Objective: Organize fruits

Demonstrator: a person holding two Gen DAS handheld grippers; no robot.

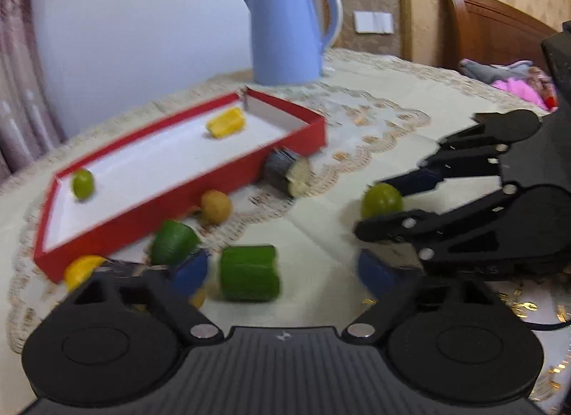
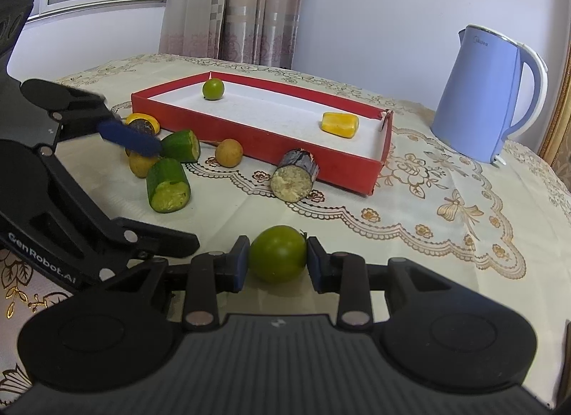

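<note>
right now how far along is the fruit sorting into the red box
Done: a small green round fruit and a yellow chunk lie in the red cardboard box.
In hand: the right gripper is shut on a green round fruit; the left gripper is open around a green cucumber piece.
Left: another cucumber piece, two tan round fruits, a dark cylinder and an orange-yellow piece on the tablecloth.

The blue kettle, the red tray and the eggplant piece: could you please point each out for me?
blue kettle (image 2: pixel 478 101), right wrist view, middle of its body.
red tray (image 2: pixel 249 136), right wrist view, near outer wall.
eggplant piece (image 2: pixel 291 183), right wrist view, pale cut face.
</note>
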